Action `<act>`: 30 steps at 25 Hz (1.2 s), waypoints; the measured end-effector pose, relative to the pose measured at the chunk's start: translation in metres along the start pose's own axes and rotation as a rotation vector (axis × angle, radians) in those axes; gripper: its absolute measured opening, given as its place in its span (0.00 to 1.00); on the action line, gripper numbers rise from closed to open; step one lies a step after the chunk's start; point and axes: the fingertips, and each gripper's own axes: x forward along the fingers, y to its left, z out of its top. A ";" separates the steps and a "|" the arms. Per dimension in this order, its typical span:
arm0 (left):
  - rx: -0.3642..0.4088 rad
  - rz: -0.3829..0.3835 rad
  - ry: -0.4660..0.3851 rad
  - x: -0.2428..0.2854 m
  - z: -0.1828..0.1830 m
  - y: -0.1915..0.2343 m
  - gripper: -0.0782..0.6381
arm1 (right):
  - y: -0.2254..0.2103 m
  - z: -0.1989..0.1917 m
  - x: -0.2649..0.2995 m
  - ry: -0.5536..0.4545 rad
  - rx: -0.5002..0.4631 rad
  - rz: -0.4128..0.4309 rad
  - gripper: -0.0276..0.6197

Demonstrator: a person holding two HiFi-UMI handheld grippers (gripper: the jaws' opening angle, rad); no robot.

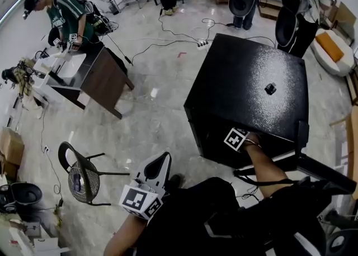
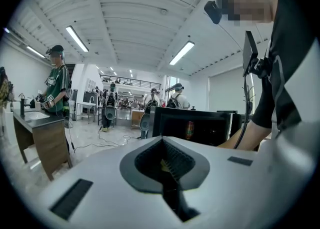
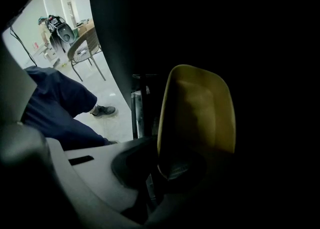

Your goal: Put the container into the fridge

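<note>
Right tool [image 3: 167, 170] pinches the yellow container [image 3: 197, 113] by its thin edge just inside the black fridge [image 1: 246, 81], likely light, stiff, slick plastic; left tool [image 2: 165, 165] pressed together, empty.

No legible txt, nos. or brand names anywhere. Left marker cube [image 1: 140, 200] & right marker cube [image 1: 236, 138]: b/w square code patterns only, no letters. White print on green jersey [image 1: 70, 14] of person at far left: too small in head view, blurred in left gripper view.
</note>
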 end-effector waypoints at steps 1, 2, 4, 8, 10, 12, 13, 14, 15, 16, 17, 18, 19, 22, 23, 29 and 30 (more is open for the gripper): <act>0.000 0.000 0.000 0.000 0.000 0.000 0.11 | -0.001 0.001 0.001 -0.003 -0.008 -0.008 0.07; 0.000 -0.001 -0.001 0.000 0.001 0.001 0.11 | -0.002 0.001 0.001 -0.007 -0.017 -0.021 0.07; 0.000 -0.004 -0.002 0.001 0.001 0.001 0.11 | -0.006 0.003 0.002 -0.014 -0.038 -0.053 0.08; -0.008 -0.006 0.006 0.001 0.002 0.005 0.11 | 0.002 0.005 -0.001 -0.017 -0.041 -0.057 0.20; -0.010 -0.014 0.005 0.001 0.006 0.006 0.11 | 0.005 0.005 -0.004 -0.022 -0.035 -0.051 0.21; -0.010 -0.021 0.004 0.000 0.011 0.008 0.11 | 0.009 0.010 -0.010 -0.044 -0.037 -0.048 0.22; -0.011 -0.024 0.004 -0.001 0.013 0.009 0.11 | 0.011 0.013 -0.013 -0.061 -0.039 -0.050 0.22; -0.012 -0.028 0.005 -0.001 0.015 0.009 0.11 | 0.011 0.017 -0.017 -0.077 -0.038 -0.053 0.23; -0.014 -0.033 0.007 0.000 0.017 0.010 0.11 | 0.012 0.021 -0.022 -0.089 -0.033 -0.054 0.23; -0.015 -0.038 0.011 0.000 0.019 0.009 0.11 | 0.014 0.023 -0.027 -0.099 -0.026 -0.052 0.23; -0.016 -0.045 0.016 -0.001 0.021 0.008 0.11 | 0.017 0.026 -0.032 -0.108 -0.018 -0.047 0.23; -0.018 -0.052 0.020 -0.002 0.023 0.007 0.11 | 0.021 0.027 -0.037 -0.116 -0.010 -0.041 0.23; -0.019 -0.062 0.023 -0.002 0.026 0.005 0.11 | 0.025 0.028 -0.042 -0.124 0.001 -0.035 0.23; -0.021 -0.095 0.021 -0.002 0.036 0.002 0.11 | 0.035 0.028 -0.053 -0.134 0.037 -0.013 0.23; -0.021 -0.104 0.021 -0.002 0.040 0.002 0.11 | 0.038 0.027 -0.056 -0.133 0.046 -0.008 0.23; -0.022 -0.155 0.032 -0.006 0.056 -0.003 0.11 | 0.055 0.022 -0.073 -0.138 0.107 0.025 0.23; -0.021 -0.164 0.032 -0.006 0.057 -0.003 0.11 | 0.056 0.022 -0.077 -0.139 0.114 0.026 0.23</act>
